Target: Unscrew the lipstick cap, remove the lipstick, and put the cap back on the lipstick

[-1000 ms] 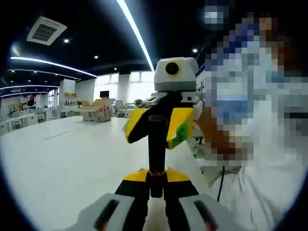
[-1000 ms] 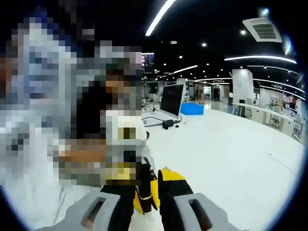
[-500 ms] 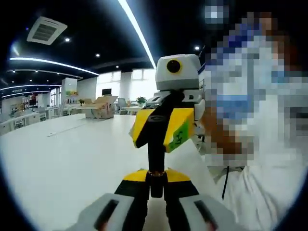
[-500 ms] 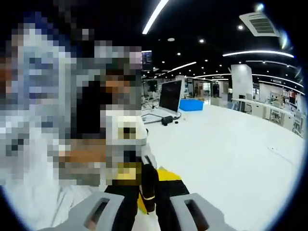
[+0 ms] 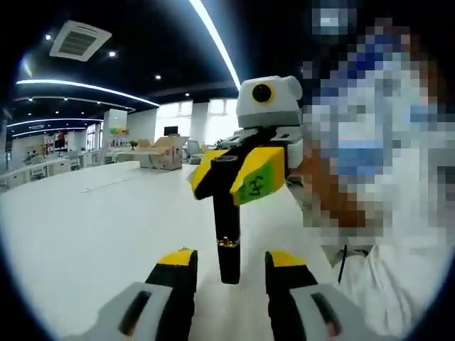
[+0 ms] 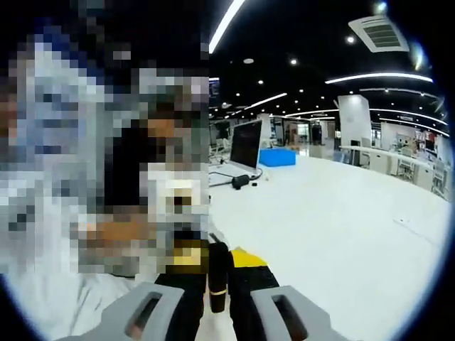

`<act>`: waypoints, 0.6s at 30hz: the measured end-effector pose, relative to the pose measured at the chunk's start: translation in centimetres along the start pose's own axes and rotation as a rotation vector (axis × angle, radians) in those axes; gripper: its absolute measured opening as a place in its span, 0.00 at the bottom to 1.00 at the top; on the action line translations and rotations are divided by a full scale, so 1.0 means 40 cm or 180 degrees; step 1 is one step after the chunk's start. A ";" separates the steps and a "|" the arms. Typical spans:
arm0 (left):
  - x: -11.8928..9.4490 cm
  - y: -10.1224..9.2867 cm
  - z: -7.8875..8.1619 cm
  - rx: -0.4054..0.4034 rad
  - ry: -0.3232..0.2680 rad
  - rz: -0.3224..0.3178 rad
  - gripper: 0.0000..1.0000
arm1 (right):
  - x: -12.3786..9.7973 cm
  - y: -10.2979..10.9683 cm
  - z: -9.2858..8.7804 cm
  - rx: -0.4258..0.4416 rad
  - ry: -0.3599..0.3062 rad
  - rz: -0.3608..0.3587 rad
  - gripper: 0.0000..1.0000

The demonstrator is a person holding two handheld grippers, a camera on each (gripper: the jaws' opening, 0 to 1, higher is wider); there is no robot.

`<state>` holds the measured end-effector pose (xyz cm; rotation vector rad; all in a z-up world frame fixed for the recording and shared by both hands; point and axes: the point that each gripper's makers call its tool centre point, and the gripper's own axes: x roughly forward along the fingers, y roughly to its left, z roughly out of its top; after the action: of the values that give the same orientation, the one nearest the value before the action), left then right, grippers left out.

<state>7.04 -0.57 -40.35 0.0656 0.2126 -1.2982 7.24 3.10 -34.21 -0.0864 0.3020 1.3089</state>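
While the right tongs (image 5: 238, 174) grip the black lipstick (image 5: 227, 234) above the white surface (image 5: 92, 234), the left tongs (image 5: 229, 268) stand wide apart; the tube, seemingly held near one end, could slip and drop.

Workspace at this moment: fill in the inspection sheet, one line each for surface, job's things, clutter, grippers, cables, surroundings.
Surface: white table, bare where visible.
Job's things: black lipstick with a gold band, held upright in the air.
Clutter: a laptop and a blue box far back on the table; a cardboard box.
Grippers: right gripper clamps the lipstick's upper end; left gripper open, jaws on either side of its lower end, apart from it.
Cables: a cable beside the laptop.
Surroundings: large room, dark ceiling with a strip light and a vent.
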 end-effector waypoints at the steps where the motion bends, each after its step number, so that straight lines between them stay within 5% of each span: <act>1: -0.004 0.007 0.000 -0.0016 -0.0008 0.0034 0.42 | 0.002 -0.009 0.005 0.0006 -0.0012 -0.0014 0.10; 11: -0.042 0.091 0.014 -0.0310 -0.0194 0.0362 0.50 | 0.022 -0.131 0.062 -0.0253 -0.0148 -0.0216 0.10; 18: -0.048 0.110 0.011 -0.0378 -0.0211 0.0599 0.55 | 0.047 -0.193 0.061 -0.0457 -0.0117 -0.0114 0.10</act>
<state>10.83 2.35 -39.85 -0.0576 0.2212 -1.0965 15.47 3.39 -33.20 -0.1879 0.1741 1.2942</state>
